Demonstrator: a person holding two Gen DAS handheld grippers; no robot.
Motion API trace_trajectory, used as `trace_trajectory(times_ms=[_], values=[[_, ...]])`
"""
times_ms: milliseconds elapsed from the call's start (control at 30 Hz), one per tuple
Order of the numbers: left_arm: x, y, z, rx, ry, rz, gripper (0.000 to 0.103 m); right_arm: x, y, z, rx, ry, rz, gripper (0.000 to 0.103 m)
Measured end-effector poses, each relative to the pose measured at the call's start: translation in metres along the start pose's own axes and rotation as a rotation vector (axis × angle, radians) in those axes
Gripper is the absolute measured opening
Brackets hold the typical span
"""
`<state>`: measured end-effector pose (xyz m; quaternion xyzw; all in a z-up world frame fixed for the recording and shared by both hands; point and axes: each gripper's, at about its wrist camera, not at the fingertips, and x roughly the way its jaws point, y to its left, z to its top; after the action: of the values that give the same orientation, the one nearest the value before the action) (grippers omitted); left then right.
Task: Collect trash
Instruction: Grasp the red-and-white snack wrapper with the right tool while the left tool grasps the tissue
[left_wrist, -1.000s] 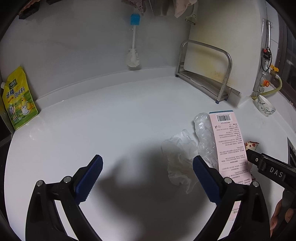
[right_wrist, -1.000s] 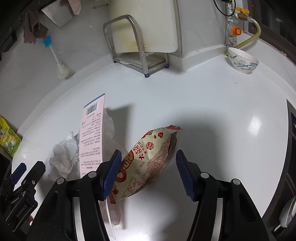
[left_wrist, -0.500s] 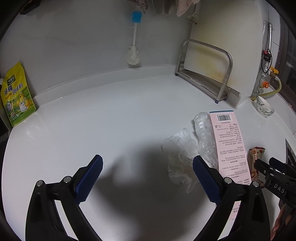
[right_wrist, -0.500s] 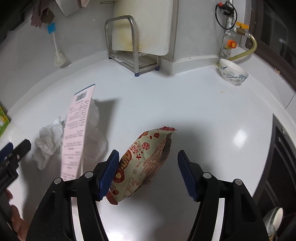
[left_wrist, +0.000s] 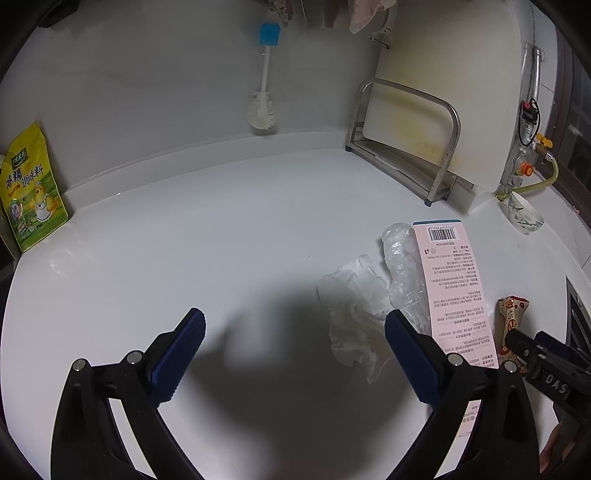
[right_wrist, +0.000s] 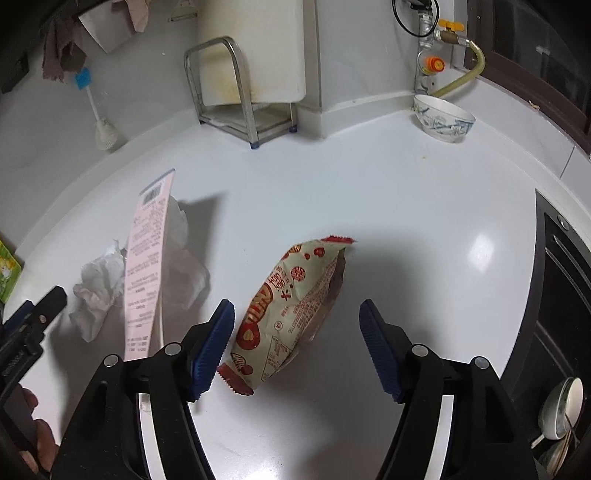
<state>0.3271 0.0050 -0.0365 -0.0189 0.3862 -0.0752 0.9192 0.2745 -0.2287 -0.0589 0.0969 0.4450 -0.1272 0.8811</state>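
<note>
Right gripper (right_wrist: 296, 345) poised over crinkled red-and-cream foil snack wrapper (right_wrist: 291, 310).
Its jaws have just been opening, wrapper between, ungripped; left gripper (left_wrist: 295, 354) open, empty. We advise centring, then closing.

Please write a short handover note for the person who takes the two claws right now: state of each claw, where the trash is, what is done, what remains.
Left claw: open, empty, above bare counter.
Right claw: open, jaws have just been widening; snack wrapper lies between them, not gripped.
Trash: the wrapper, the pink barcode card, the clear plastic under it and the crumpled tissue all lie on the counter.
Done: nothing collected.
Left: grip the wrapper first, then the rest. No bin is in view.
</note>
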Motion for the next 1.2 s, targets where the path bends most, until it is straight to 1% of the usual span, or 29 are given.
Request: trace_trajectory(times_ms=[133,333,367,400,433,500,567,733,967,1067,1133,1167,1200], values=[[0.0,0.001,-0.001,0.001,0.001,0.003,0.096,0.004,-0.001,-0.001,-0.002,-0.016,-0.032,0.067],[0.002,0.001,-0.003,0.002,0.01,0.003,0.096,0.012,-0.003,0.001,-0.03,-0.015,-0.014,0.066],[0.002,0.001,-0.003,0.001,0.012,0.003,0.096,0.013,-0.004,0.001,-0.035,-0.014,-0.006,0.058],[0.003,0.002,-0.004,0.0,0.016,0.002,0.096,0.014,-0.004,0.001,-0.041,-0.009,0.003,0.046],[0.004,0.002,-0.004,-0.001,0.021,0.001,0.096,0.016,-0.005,0.001,-0.049,0.003,0.025,0.042],[0.005,0.001,-0.006,0.002,0.022,0.003,0.096,0.018,-0.007,0.001,-0.058,0.008,0.06,0.024],[0.006,-0.003,-0.007,0.016,0.02,0.012,0.096,0.015,-0.01,-0.001,-0.073,-0.009,0.074,0.019],[0.012,-0.011,-0.004,0.036,0.024,0.013,0.096,0.012,-0.02,-0.006,-0.059,-0.022,0.134,0.018],[0.031,-0.006,0.009,-0.022,0.048,0.07,0.096,0.002,-0.025,-0.011,-0.059,-0.048,0.185,0.017],[0.04,-0.011,0.01,-0.003,0.08,0.089,0.096,-0.001,-0.026,-0.01,-0.052,-0.055,0.193,0.015],[0.044,-0.016,0.01,0.027,0.094,0.108,0.093,-0.003,-0.026,-0.011,-0.049,-0.059,0.196,0.015],[0.045,-0.018,0.009,0.038,0.097,0.106,0.089,-0.004,-0.026,-0.011,-0.048,-0.061,0.197,0.015],[0.045,-0.019,0.009,0.043,0.102,0.1,0.08,-0.005,-0.026,-0.012,-0.048,-0.062,0.197,0.015]])
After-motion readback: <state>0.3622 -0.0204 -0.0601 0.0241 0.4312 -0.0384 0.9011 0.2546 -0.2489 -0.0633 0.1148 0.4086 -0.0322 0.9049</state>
